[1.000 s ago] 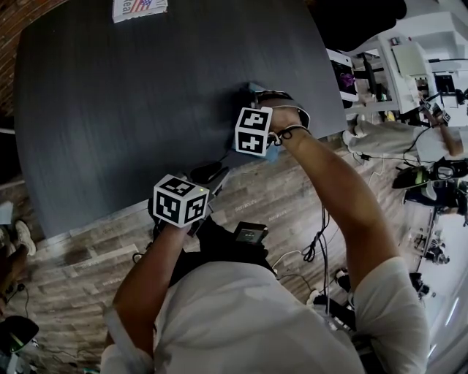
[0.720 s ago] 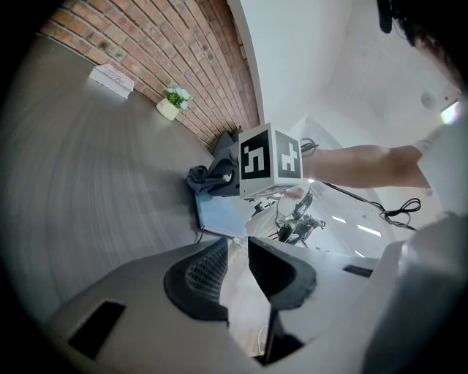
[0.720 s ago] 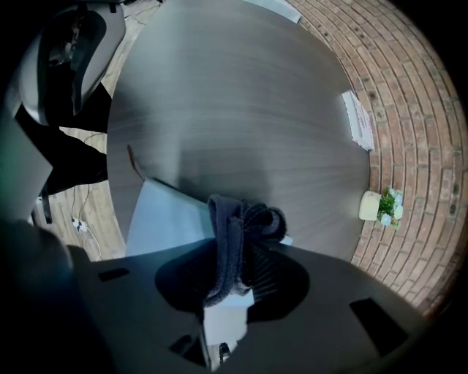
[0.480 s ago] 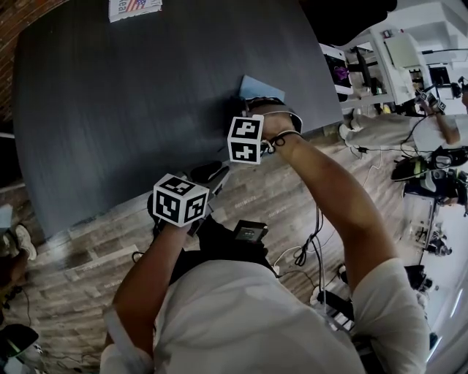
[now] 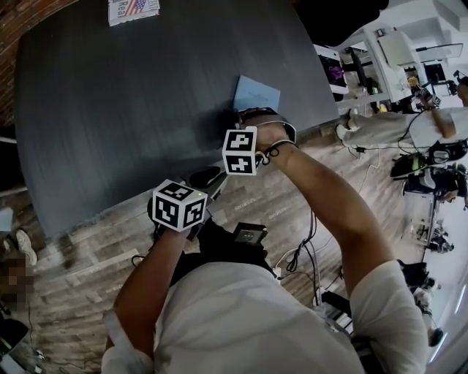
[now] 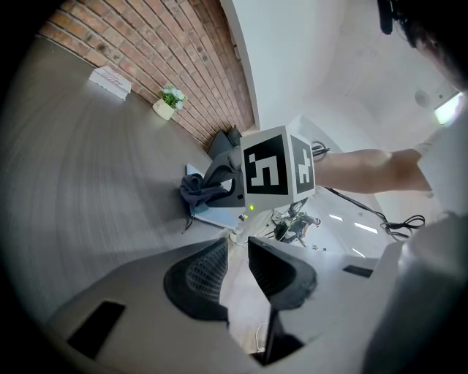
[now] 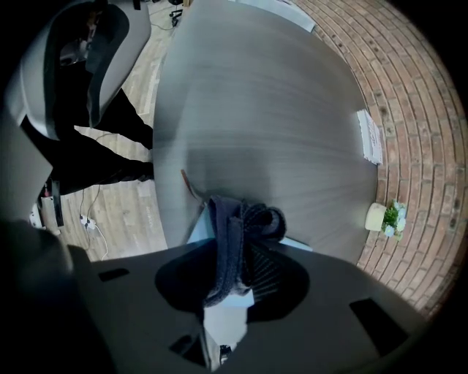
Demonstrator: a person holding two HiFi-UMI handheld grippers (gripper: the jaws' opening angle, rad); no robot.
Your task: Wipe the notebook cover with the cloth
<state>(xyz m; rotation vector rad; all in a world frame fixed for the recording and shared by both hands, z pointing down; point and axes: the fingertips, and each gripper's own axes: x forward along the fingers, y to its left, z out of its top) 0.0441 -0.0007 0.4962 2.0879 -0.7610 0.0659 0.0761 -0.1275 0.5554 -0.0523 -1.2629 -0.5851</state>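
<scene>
A light blue notebook (image 5: 257, 92) lies near the front right edge of the dark table (image 5: 131, 95). My right gripper (image 5: 247, 112) sits at the notebook's near edge, shut on a dark blue cloth (image 7: 235, 234) that bunches up over the blue cover (image 7: 194, 228). The left gripper view shows the cloth (image 6: 199, 188) resting on the notebook (image 6: 213, 216). In the head view the cloth is hidden under the gripper. My left gripper (image 5: 207, 177) hovers off the table's front edge over the floor, its jaws (image 6: 238, 252) a little apart and holding nothing.
A white booklet (image 5: 133, 9) lies at the table's far edge. Beside the brick wall stands a small potted plant (image 7: 386, 217). An office chair (image 7: 77, 58) stands by the table's side. Cables (image 5: 303, 241) lie on the wooden floor below me.
My right gripper has drawn the cloth back toward the table's near edge, so more of the blue notebook shows beyond it. The left gripper has barely moved.
</scene>
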